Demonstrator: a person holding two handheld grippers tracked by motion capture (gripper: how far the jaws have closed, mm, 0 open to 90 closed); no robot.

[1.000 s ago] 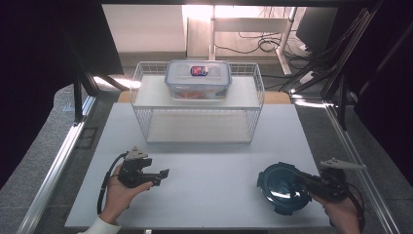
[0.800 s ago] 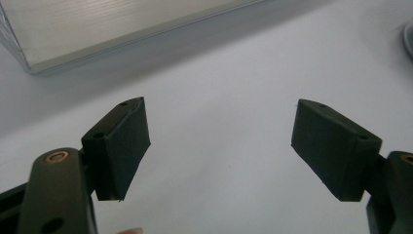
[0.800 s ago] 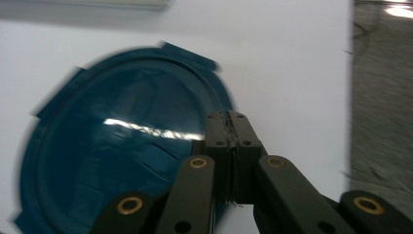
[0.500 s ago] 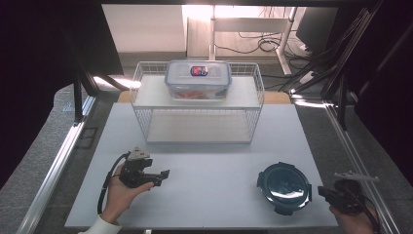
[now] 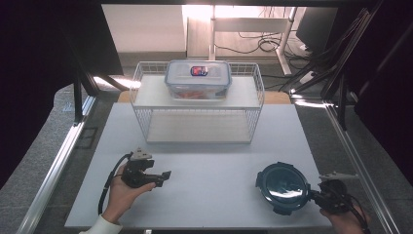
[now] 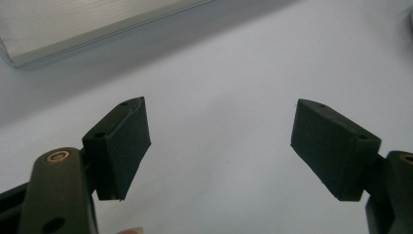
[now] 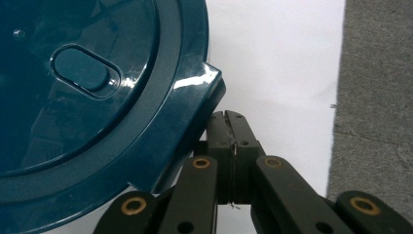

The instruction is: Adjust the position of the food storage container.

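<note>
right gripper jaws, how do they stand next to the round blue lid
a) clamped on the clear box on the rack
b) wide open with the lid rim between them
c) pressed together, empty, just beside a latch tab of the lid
c: in the right gripper view the right gripper has its pads pressed flat together with nothing between them, right beside a latch tab of the blue lid lying on the table.

Round dark-teal lid (image 5: 283,186) — glossy, lying apparently flat on the table's near-right part.

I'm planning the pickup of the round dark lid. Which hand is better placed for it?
Right: the right claw, shut, sits at the lid edge. The left claw is open, far across the table.
</note>
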